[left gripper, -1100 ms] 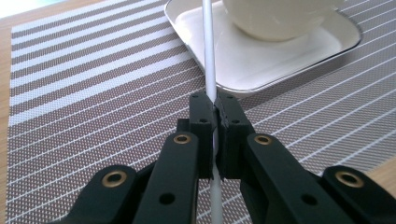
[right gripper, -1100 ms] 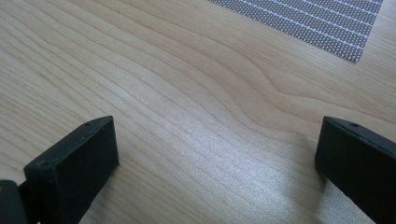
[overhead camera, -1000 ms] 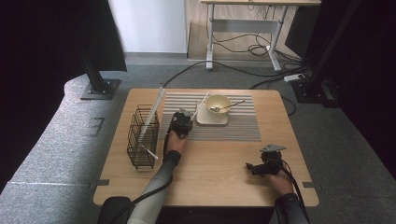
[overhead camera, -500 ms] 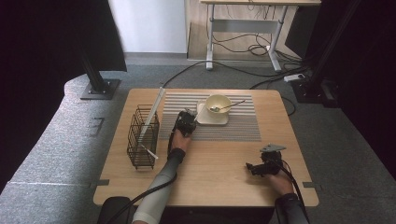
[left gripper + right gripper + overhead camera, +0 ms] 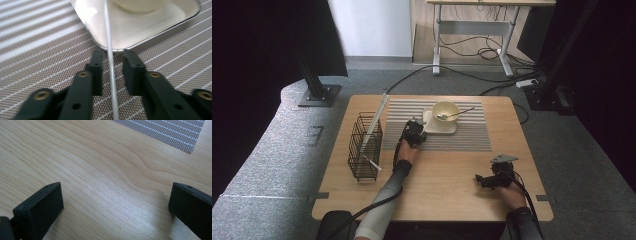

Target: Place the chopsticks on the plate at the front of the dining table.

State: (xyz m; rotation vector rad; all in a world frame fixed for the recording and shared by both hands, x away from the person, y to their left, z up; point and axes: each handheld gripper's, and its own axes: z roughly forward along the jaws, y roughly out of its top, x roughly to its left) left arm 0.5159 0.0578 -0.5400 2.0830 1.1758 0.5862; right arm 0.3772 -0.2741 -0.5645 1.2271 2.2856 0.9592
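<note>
My left gripper lies on the striped mat with its tips at the near left corner of a white square plate. A cream bowl with a spoon stands on that plate. In the left gripper view a thin white stick runs from the plate down between the jaws. The left gripper has just been opening its jaws, and a gap shows on each side of the stick. My right gripper rests at the near right, open wide over bare wood.
A black wire basket stands at the table's left with a white stick in it and a long pale strip leaning on it. Bare wood lies between the two grippers. Cables and a desk frame are on the floor behind the table.
The left hand has edged slightly right toward the plate's corner. The right hand has not moved.
</note>
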